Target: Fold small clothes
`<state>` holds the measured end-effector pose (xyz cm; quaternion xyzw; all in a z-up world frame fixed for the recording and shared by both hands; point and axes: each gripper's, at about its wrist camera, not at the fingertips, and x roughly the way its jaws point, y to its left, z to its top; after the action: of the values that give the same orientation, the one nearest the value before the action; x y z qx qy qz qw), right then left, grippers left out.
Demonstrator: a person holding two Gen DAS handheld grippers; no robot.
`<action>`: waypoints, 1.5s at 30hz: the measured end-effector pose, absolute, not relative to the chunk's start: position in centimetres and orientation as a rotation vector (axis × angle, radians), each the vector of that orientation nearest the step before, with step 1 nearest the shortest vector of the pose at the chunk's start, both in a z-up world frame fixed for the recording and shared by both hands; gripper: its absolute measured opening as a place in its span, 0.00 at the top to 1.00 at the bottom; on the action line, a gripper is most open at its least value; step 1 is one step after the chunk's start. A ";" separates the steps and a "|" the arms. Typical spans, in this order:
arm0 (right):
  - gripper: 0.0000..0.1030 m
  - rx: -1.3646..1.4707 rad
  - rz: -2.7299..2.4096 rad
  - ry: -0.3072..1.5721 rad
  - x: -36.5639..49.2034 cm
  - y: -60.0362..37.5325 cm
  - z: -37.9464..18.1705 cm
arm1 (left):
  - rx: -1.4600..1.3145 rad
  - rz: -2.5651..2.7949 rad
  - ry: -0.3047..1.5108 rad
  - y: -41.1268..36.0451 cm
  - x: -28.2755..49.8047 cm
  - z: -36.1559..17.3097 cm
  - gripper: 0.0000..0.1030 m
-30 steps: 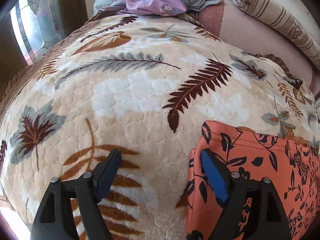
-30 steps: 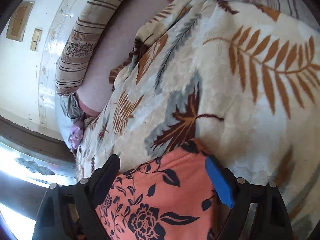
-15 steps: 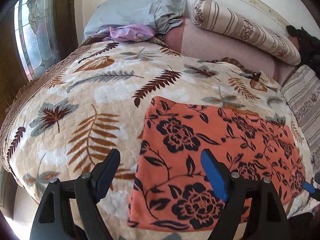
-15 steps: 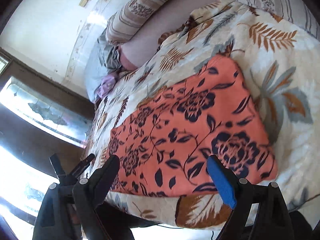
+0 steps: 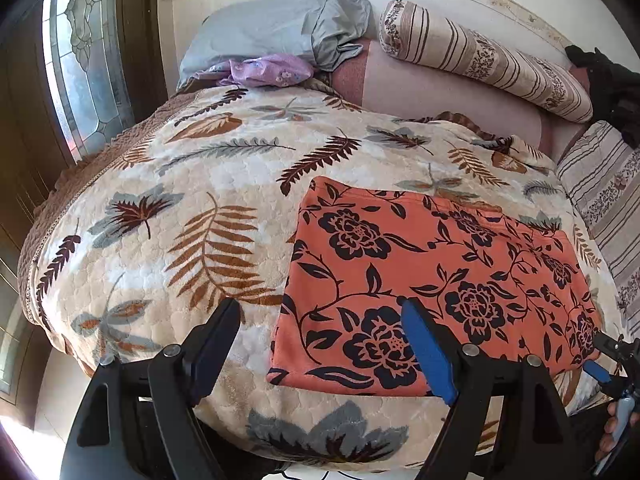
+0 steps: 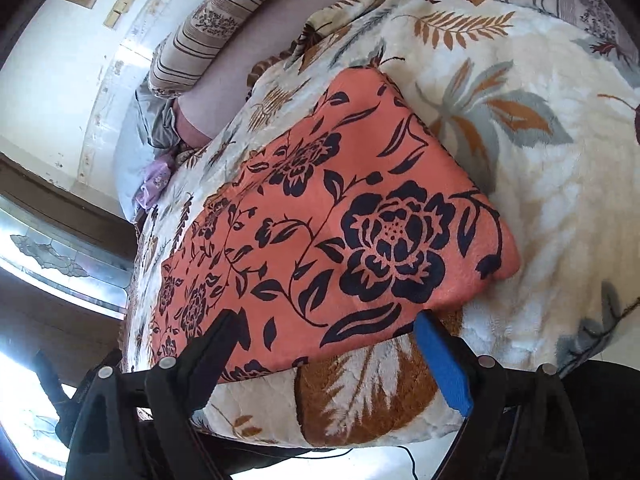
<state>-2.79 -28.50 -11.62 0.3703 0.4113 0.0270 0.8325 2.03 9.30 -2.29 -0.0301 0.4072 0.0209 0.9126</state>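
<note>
An orange cloth with black flowers (image 5: 432, 280) lies folded flat as a rectangle on the leaf-patterned blanket (image 5: 180, 208), near the bed's front edge. My left gripper (image 5: 320, 308) hovers open above the cloth's near left corner, with nothing between its fingers. In the right wrist view the same cloth (image 6: 340, 220) spreads out ahead. My right gripper (image 6: 326, 318) stands open over its near edge and holds nothing. At the far right of the left wrist view, the right gripper's blue pad (image 5: 598, 372) shows beside the cloth's right corner, with a person's hand (image 5: 610, 436) below it.
A grey pillow (image 5: 280, 28), a purple garment (image 5: 268, 72) and a striped bolster (image 5: 480, 56) lie at the bed's head. A patterned-glass window (image 5: 80, 60) is on the left. A striped cover (image 5: 604, 184) lies right of the blanket. The bed drops off just in front.
Both grippers have pulled back from the orange cloth, so it now shows whole instead of just a corner. Their jaws stay as wide as before. The cloth has not moved.
</note>
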 end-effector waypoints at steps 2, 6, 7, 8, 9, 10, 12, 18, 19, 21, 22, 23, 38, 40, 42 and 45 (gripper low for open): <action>0.12 0.786 0.064 0.867 -2.7 -28.7 -11.4 | -0.053 0.050 0.824 9.1 1.5 -1.6 0.19; 0.12 0.783 0.078 0.866 -2.5 -28.2 -11.2 | -0.037 0.055 0.796 8.6 0.5 -0.4 0.19; 0.12 0.783 0.086 0.861 -2.4 -27.9 -11.1 | -0.029 0.055 0.794 8.4 0.3 -0.2 0.19; 0.12 0.784 0.096 0.857 -2.5 -27.8 -11.2 | -0.023 0.055 0.795 8.2 0.2 -0.1 0.19; 0.12 0.787 0.107 0.854 -2.5 -27.8 -11.3 | -0.018 0.055 0.797 8.0 0.1 -0.1 0.19; 0.12 0.794 0.115 0.852 -2.6 -27.9 -11.6 | -0.014 0.054 0.799 7.8 0.1 -0.1 0.19; 0.12 0.831 0.125 0.851 -3.1 -28.3 -12.6 | -0.010 0.051 0.809 7.3 0.1 -0.4 0.19; 0.12 1.013 0.223 0.793 -5.9 -29.1 -15.7 | 0.017 0.029 0.903 4.6 2.1 -4.2 0.18; 0.12 1.028 0.218 0.791 -6.0 -29.3 -15.8 | 0.017 0.022 0.922 3.9 2.6 -5.0 0.18; 0.12 1.092 0.195 0.779 -6.2 -29.9 -16.2 | 0.026 0.015 0.958 2.6 3.7 -6.6 0.18; 0.12 1.134 0.199 0.768 -6.3 -30.5 -16.4 | 0.026 0.015 0.967 2.0 4.1 -7.1 0.18; 0.12 1.177 0.200 0.759 -6.3 -31.0 -16.7 | 0.021 0.019 0.969 1.5 4.4 -7.5 0.18; 0.88 0.913 0.066 0.800 -1.9 -35.2 -14.2 | 0.126 0.049 0.957 -3.8 6.4 -9.1 0.18; 0.88 0.727 0.017 0.763 -2.4 -33.8 -11.5 | 0.131 0.054 0.947 -4.0 6.6 -8.9 0.18; 0.88 0.603 -0.010 0.743 -2.9 -33.0 -10.3 | 0.138 0.051 0.936 -4.3 6.8 -8.7 0.18; 0.84 0.655 0.001 0.865 -2.3 -33.8 -13.7 | 0.158 0.051 0.932 -4.6 7.2 -8.9 0.18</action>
<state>-2.30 -33.79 -13.69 0.3118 0.4114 0.0006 0.8565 7.22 -4.63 -8.94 0.0760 0.4489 0.0244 0.8900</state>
